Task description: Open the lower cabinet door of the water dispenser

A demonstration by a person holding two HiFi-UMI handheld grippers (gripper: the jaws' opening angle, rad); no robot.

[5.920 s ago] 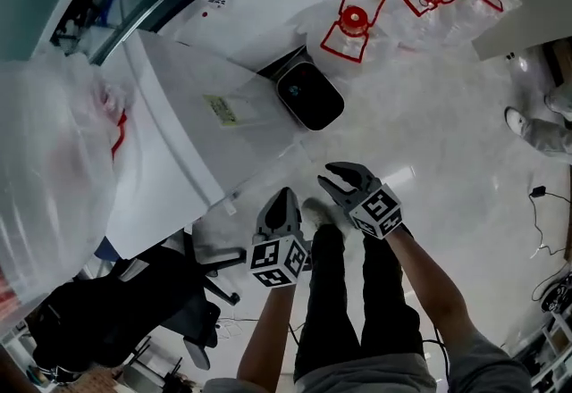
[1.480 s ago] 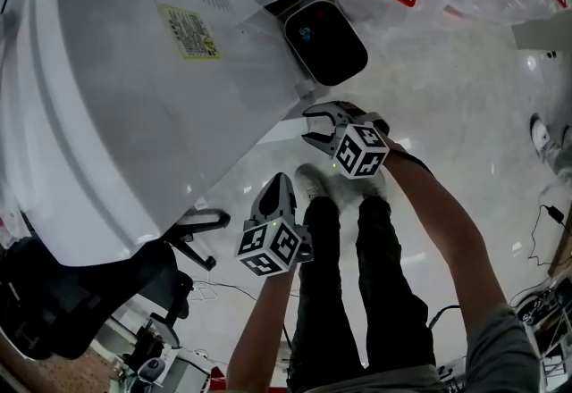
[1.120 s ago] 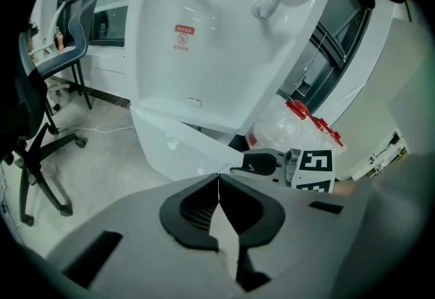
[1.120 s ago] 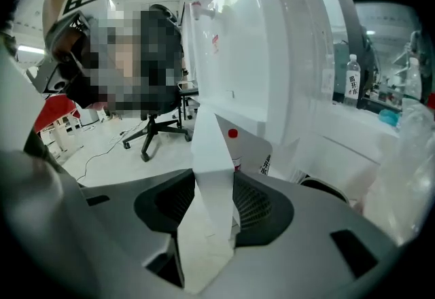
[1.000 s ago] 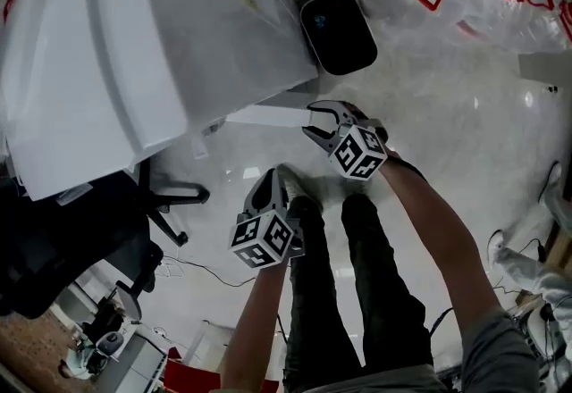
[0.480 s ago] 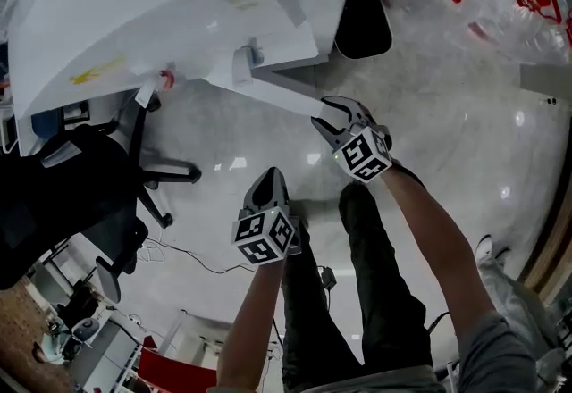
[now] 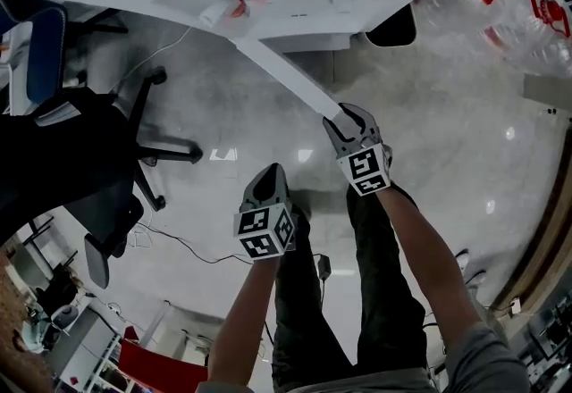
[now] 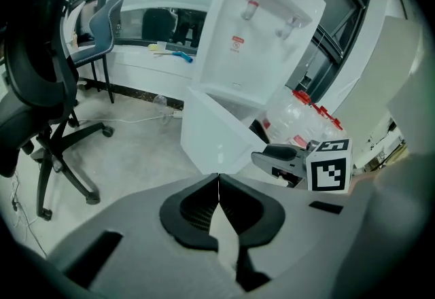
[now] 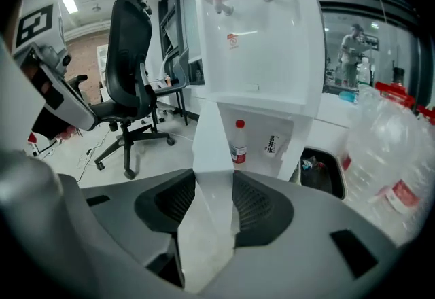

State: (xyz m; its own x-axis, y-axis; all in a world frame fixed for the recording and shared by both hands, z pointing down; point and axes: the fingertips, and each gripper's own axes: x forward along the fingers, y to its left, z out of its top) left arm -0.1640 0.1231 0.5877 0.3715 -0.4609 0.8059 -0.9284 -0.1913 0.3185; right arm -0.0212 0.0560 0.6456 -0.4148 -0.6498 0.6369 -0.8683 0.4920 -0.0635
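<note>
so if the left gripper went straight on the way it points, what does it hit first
Probably the open cabinet door, straight ahead of the left gripper, though depth is unclear.

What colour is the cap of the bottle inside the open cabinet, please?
Red cap; clearest in the right gripper view.

In the head view, mid-frame, I see my left gripper (image 7: 271, 171) and right gripper (image 7: 340, 121). Both are grey moulded shells, and each carries a white cube (image 7: 264, 233) printed with black square markers. Black ribbed pads (image 9: 255, 204) line the jaws in the gripper views. The lower frame shows dark trousers (image 7: 308, 311) and, at bottom right, a grey short sleeve (image 7: 487, 360).
</note>
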